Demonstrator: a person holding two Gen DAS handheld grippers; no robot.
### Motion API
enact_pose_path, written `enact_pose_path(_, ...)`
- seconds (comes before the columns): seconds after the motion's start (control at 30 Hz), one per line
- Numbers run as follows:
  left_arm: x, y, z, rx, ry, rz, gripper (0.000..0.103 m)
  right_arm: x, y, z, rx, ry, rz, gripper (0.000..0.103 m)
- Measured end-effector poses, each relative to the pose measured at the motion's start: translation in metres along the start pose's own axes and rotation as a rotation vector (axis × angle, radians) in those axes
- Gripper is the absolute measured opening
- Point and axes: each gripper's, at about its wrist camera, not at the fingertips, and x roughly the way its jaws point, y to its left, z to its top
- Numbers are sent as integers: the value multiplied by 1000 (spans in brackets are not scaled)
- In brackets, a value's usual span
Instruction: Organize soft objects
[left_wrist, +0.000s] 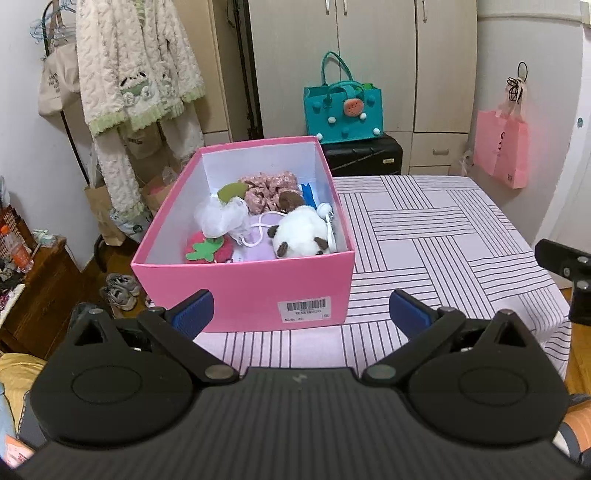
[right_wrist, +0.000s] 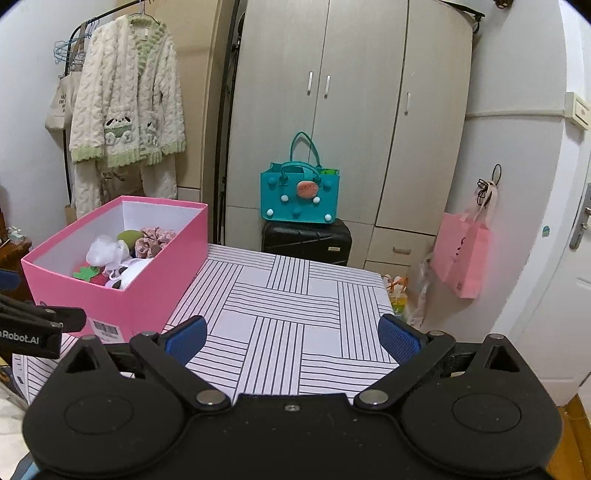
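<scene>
Room: a bedroom corner with a tall beige wardrobe (right_wrist: 332, 110), a cream knitted cardigan with green trim (right_wrist: 125, 99) hanging on a rail at the left, and a pink paper bag (right_wrist: 460, 254) hung on the white wall at the right.
Surface: a table under a pale lilac cloth with black striped blocks (right_wrist: 288, 314).
Behind the table: a teal felt tote bag with pom-poms (left_wrist: 341, 105) standing on a black hard-shell suitcase (left_wrist: 364, 155).
Container: an open pink cardboard box with a white inside (left_wrist: 243, 295), on the cloth's left side, barcode label on its near wall.
Soft objects: all lie inside the box: a white plush toy with brown ears (left_wrist: 301, 230) at the near right, a red strawberry plush with a green leaf (left_wrist: 207, 251) at the near left, a white mesh puff (left_wrist: 221, 216) behind it, a pink floral scrunchie (left_wrist: 267, 188) toward the back.
Left gripper (left_wrist: 301, 314): blue-padded jaws spread wide, holding nothing, just in front of the box's near wall.
Right gripper (right_wrist: 291, 338): jaws likewise wide apart and empty, over bare cloth to the right of the box.
</scene>
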Motion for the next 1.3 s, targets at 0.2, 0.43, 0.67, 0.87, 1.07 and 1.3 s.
enact_pose_path(0.2,-7,0,-1,-3,-41,32,103,-4,-1,-1,2,-22,6,101)
enact_pose_path(0.43,-9,3,0,-33,-70,21,103,-7,-5,0,43,-9,45,101)
enact_pose_path(0.67,-10,1,-1,-21,-93,38,103,-10,-6,-3,66,-13,81,101)
enact_pose_path(0.87,-9,3,-2,-28,-93,51,103,-12,0,-4,38,-24,65,101)
enact_pose_path(1.07,-9,1,-4,-16,-88,55,103,-20,4,-4,16,-35,51,101)
enact_pose_path(1.3,-9,-3,-5,8,-91,66,103,-25,6,-3,6,-51,45,101)
